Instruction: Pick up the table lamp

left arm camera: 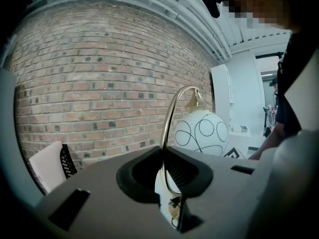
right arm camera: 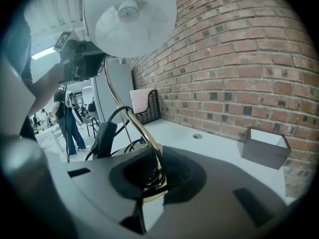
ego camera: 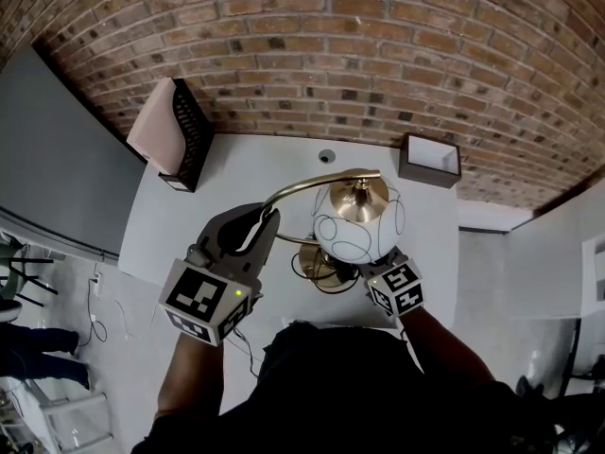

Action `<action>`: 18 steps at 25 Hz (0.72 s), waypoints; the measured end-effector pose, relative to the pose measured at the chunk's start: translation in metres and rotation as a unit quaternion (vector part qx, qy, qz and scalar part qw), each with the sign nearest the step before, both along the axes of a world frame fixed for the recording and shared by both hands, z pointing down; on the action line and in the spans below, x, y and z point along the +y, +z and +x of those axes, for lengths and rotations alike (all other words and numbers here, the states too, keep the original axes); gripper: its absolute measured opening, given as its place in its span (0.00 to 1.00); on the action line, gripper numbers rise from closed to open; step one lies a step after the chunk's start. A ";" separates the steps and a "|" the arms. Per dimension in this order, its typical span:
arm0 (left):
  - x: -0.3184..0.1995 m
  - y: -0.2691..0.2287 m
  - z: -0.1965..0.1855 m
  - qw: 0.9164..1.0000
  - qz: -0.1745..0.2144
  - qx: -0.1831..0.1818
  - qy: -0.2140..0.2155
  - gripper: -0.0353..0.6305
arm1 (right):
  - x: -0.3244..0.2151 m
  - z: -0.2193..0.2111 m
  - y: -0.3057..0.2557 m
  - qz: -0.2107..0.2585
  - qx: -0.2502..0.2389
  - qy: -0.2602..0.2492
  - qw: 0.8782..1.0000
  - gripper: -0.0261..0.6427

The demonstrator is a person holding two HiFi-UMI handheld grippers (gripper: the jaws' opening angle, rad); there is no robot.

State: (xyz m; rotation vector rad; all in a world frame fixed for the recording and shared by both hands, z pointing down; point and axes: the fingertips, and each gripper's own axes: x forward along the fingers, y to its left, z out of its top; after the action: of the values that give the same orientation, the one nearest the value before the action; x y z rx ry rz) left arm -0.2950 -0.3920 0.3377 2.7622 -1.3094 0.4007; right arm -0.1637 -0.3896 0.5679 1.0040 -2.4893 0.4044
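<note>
The table lamp has a white globe shade (ego camera: 357,223) with black line loops, a brass arc stem (ego camera: 302,189) and a round brass base (ego camera: 319,269). My left gripper (ego camera: 263,223) is shut on the stem's rising part, and in the left gripper view the stem (left arm camera: 172,118) runs up from between the jaws (left arm camera: 162,156) to the globe (left arm camera: 201,131). My right gripper (ego camera: 371,265) reaches in under the globe, its tips hidden there. In the right gripper view it (right arm camera: 155,172) is shut on the lower stem (right arm camera: 127,114) just above the base, with the shade (right arm camera: 130,16) overhead.
The white table (ego camera: 189,218) stands against a brick wall. A black mesh holder (ego camera: 189,132) with pale sheets stands at its back left, a small dark open box (ego camera: 430,159) at its back right, and a cable hole (ego camera: 327,156) between them. A black cord and plug (right arm camera: 102,136) hang near the lamp. People stand at the left (right arm camera: 67,123).
</note>
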 end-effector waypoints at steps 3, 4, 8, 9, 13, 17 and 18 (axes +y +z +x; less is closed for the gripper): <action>0.008 0.002 0.002 1.000 -0.001 0.002 0.000 0.11 | 0.009 0.003 0.001 -0.003 -0.002 0.000 1.000 0.11; 0.010 0.002 0.002 1.000 -0.001 0.002 0.002 0.11 | 0.011 0.004 0.001 -0.004 -0.005 0.001 1.000 0.11; 0.016 0.001 0.005 1.000 -0.005 0.005 0.009 0.11 | 0.018 0.005 -0.001 -0.003 -0.010 0.000 1.000 0.11; 0.018 0.001 0.006 1.000 -0.007 0.007 0.008 0.11 | 0.020 0.005 -0.001 -0.003 -0.010 -0.002 1.000 0.11; 0.023 -0.002 0.008 1.000 -0.010 0.011 0.005 0.11 | 0.025 0.006 -0.001 -0.001 -0.010 -0.005 1.000 0.11; 0.026 -0.003 0.009 1.000 -0.007 0.006 0.009 0.11 | 0.027 0.006 -0.003 0.001 -0.010 -0.006 1.000 0.11; 0.026 -0.004 0.010 1.000 -0.006 0.005 0.010 0.11 | 0.027 0.006 -0.003 0.000 -0.010 -0.007 1.000 0.11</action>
State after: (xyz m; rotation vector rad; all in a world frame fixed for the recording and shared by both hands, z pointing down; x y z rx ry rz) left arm -0.2854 -0.3658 0.3340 2.7648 -1.2751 0.3943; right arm -0.1576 -0.3622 0.5650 0.9878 -2.5128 0.4110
